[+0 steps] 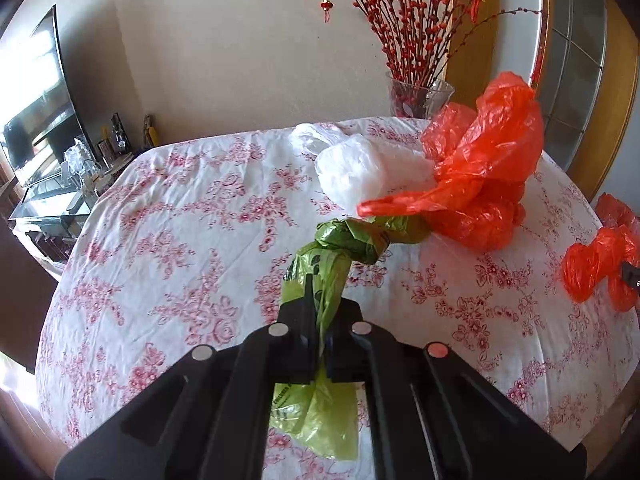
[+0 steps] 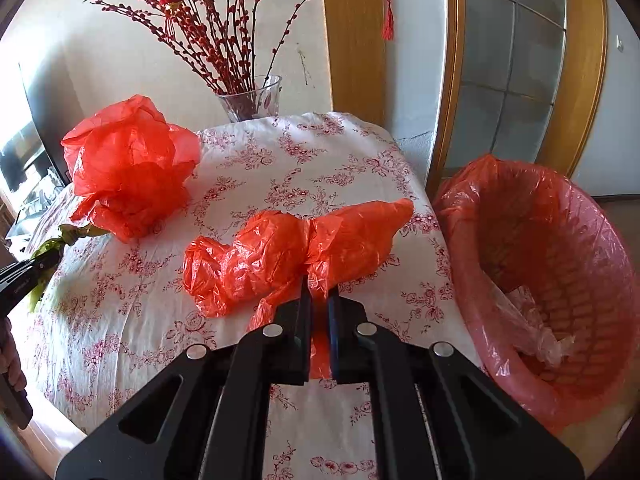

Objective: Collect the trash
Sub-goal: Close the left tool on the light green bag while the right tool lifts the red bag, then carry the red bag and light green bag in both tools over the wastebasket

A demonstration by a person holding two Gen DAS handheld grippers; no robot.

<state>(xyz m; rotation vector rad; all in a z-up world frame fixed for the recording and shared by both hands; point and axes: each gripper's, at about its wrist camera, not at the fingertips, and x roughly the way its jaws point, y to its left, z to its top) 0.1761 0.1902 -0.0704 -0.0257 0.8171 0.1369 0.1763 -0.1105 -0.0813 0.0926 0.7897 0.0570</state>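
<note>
Green knotted bag pinched in left gripper; crumpled orange bag clamped by right gripper.

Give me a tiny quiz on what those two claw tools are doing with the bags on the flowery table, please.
1. True or false: the left gripper is shut on the green bag.
2. What does the right gripper pinch?
3. Beside the table, the lined bin stands: A left, B right.

Key: 1 true. 2 the knotted orange bag. 3 B.
</note>
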